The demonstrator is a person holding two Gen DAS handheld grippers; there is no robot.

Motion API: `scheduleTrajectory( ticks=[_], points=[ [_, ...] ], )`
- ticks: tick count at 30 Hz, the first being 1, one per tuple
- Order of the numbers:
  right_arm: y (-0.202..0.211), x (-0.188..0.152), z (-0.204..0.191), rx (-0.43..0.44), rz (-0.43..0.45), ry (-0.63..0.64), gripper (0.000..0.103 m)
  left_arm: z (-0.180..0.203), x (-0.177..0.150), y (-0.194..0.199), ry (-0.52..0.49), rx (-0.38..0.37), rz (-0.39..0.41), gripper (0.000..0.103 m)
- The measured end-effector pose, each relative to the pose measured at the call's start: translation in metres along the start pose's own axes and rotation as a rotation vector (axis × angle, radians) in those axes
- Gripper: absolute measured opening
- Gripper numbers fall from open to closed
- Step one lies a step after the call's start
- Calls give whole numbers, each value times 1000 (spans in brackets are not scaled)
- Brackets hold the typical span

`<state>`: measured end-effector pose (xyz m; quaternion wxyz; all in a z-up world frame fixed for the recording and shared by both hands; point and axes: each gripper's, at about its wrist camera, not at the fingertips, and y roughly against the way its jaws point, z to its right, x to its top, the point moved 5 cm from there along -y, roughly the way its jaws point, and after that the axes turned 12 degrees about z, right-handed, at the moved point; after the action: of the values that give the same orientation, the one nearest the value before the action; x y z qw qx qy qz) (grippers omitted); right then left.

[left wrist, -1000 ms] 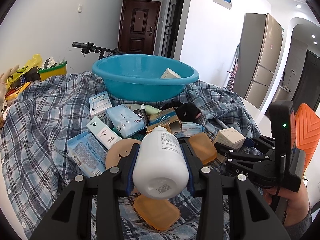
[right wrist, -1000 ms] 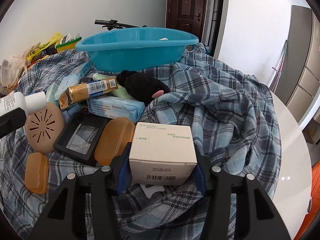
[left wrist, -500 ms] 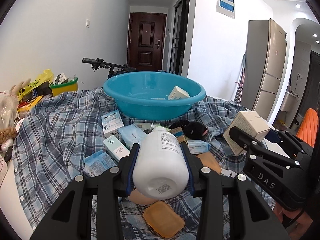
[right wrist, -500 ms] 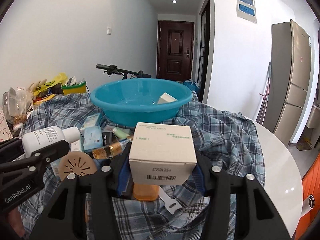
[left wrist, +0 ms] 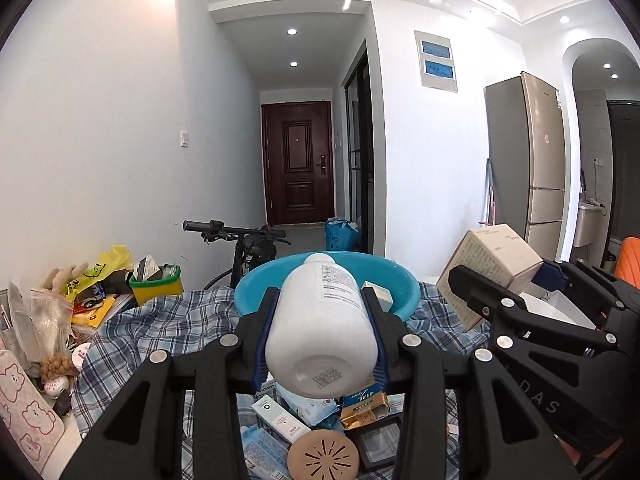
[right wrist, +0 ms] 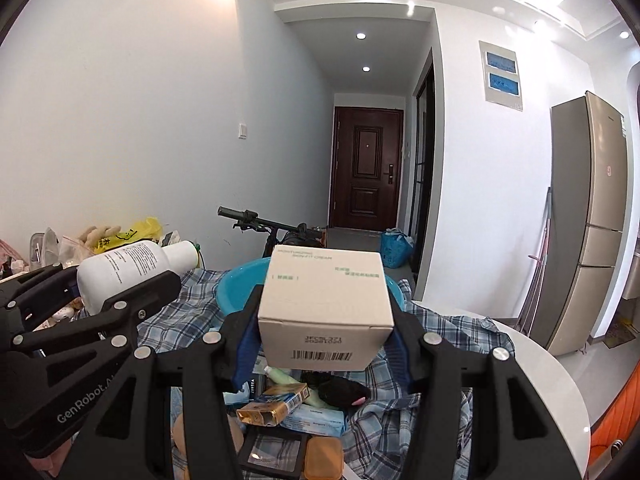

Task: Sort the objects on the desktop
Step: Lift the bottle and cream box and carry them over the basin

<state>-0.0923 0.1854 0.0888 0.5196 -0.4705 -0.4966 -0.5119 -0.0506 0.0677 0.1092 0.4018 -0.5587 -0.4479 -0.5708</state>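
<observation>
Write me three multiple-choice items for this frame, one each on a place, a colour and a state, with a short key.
1. Where is the small white box that neither gripper holds?
A. inside the basin
B. on the fridge
C. on the floor by the door

2. What colour is the basin?
A. red
B. blue
C. white

3. What state is the right gripper in?
A. open and empty
B. shut on the cream box
C. shut on the white bottle

Key:
1. A, since the box shows just over the basin's rim in the left wrist view.
2. B, since its rim and wall are bright blue in both views.
3. B, since both fingers press the sides of the cream box; the white bottle sits in the left gripper.
</observation>
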Motion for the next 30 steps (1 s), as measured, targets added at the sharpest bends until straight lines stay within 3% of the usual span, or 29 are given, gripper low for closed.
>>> scheduleTrajectory(
  ticks=[4,10,17,20,23,25,28,30],
  points=[
    [-2,10,1,2,19,11,52,-3,7,-6,43,-37,-23,42],
    [-24,27,8,41,74,4,52,-9,26,-40,50,-29,3,42],
    [-79,49,21,25,101,3,52,-19,40,-114,13,-15,61,42],
    [-101,56,33,30,119,-33,52,-31,42,-151,59,-19,74,42],
    [-126,56,42,4,123,-25,52,-35,40,-187,-5,15,101,42],
    [-144,56,47,-11,129,-21,52,-42,34,-213,-21,29,66,42],
    [-170,51,50,-12,131,-14,52,-60,27,-242,52,37,41,42],
    [-185,47,50,-20,132,-6,52,-67,27,-260,47,62,45,42]
  ],
)
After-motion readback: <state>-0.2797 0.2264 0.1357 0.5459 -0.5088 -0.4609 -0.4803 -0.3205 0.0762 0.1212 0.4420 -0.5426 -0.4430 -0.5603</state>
